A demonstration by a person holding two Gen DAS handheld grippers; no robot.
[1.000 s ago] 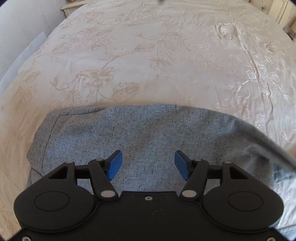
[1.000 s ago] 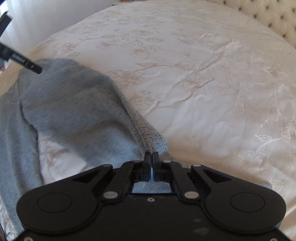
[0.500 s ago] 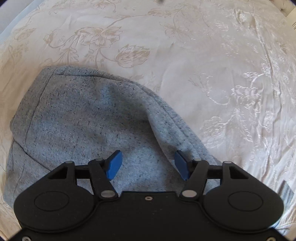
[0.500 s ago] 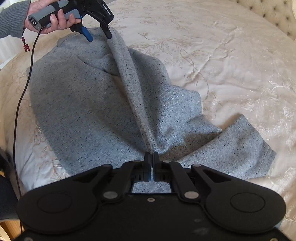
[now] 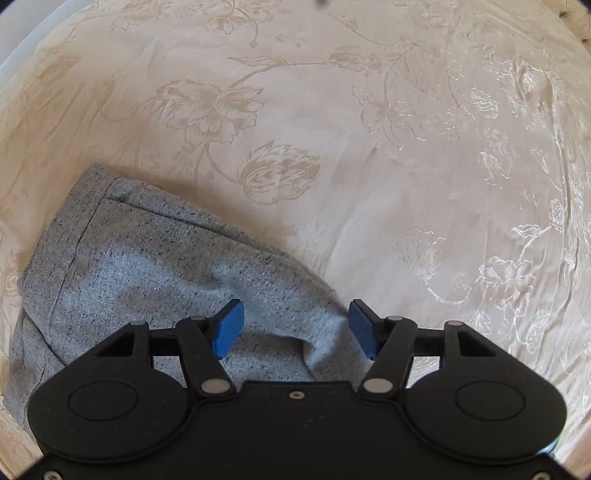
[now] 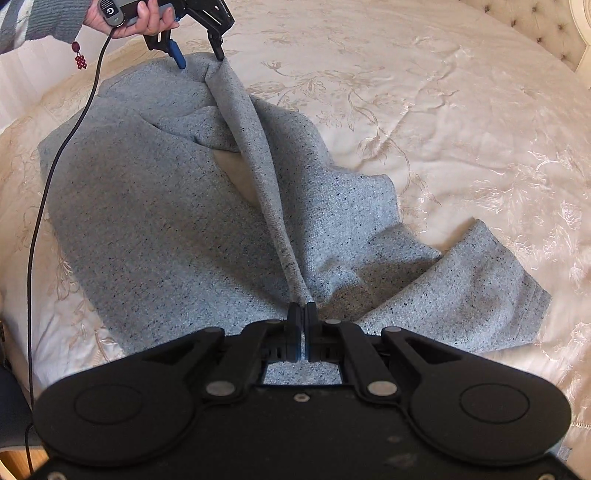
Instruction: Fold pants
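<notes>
Grey speckled pants (image 6: 155, 221) lie spread on a cream floral bedspread (image 6: 461, 122). My right gripper (image 6: 303, 314) is shut on a ridge of the pants fabric, which stretches taut to the far end. There my left gripper (image 6: 199, 61) is open, its fingers straddling the fabric's far end. In the left wrist view the left gripper (image 5: 295, 328) hangs open just above a hemmed end of the pants (image 5: 147, 266), a raised fold between its blue pads (image 5: 229, 326).
The bedspread (image 5: 369, 147) fills the view beyond the pants. A person's hand (image 6: 140, 22) holds the left gripper, its black cable (image 6: 48, 177) trailing over the pants. A tufted headboard (image 6: 554, 22) is at the far right.
The left gripper has dropped closer to the pants' end and stays open. The right gripper, still shut on the fabric, has pulled back, so more of the spread pants show.
</notes>
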